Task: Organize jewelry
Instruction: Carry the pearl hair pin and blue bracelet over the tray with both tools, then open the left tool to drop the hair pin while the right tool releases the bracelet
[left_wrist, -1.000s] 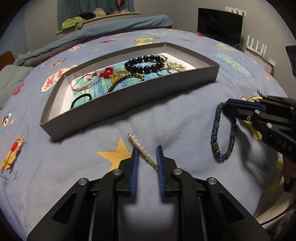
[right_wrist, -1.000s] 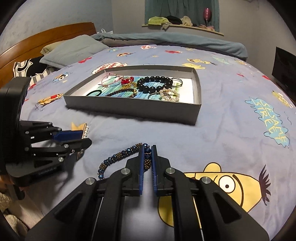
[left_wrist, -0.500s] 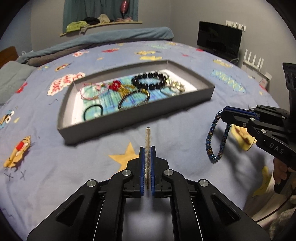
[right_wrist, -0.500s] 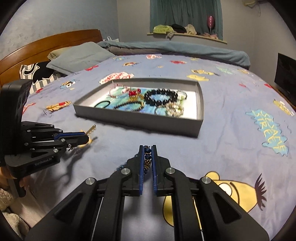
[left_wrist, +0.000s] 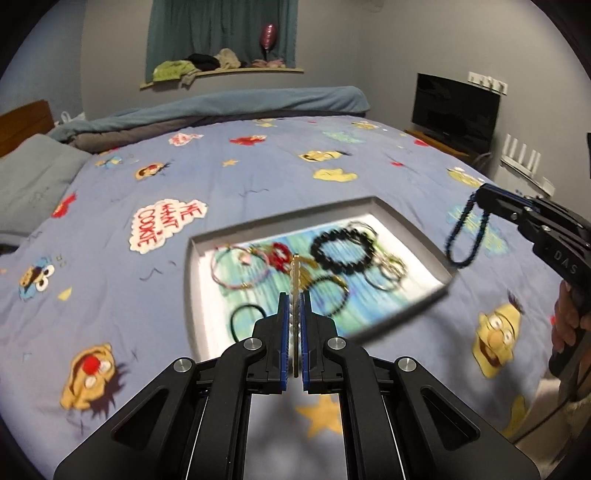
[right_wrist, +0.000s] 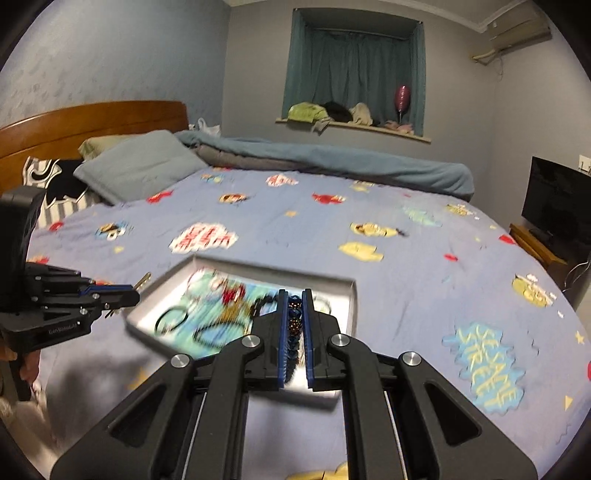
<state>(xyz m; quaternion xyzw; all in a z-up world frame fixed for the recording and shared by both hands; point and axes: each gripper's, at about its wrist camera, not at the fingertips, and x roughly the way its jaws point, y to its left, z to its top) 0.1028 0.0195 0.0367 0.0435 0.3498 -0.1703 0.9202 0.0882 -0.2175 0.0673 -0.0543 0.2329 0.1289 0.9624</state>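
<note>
Left wrist view: left gripper (left_wrist: 294, 314) clamps a gold hair clip (left_wrist: 295, 273) above the grey tray (left_wrist: 192, 280) on the cartoon-print bedspread (left_wrist: 110, 258); television (left_wrist: 456, 110) far right.

Right wrist view: right gripper (right_wrist: 295, 325) pinches a blue beaded bracelet (right_wrist: 294, 319) above the tray's right end; wooden headboard (right_wrist: 92, 120) far left, curtained window (right_wrist: 354, 74) beyond.

Smeared by motion blur inside the grey tray (left_wrist: 413, 229): bracelets, hair ties and a red piece, none sharp enough to sort out. Lower stretch of the gold bar clip (left_wrist: 295, 273) buried between the left gripper's (left_wrist: 294, 325) pads. Near edge of the tray hidden behind the right gripper (right_wrist: 294, 332); beaded bracelet (right_wrist: 294, 325) mostly covered there.
</note>
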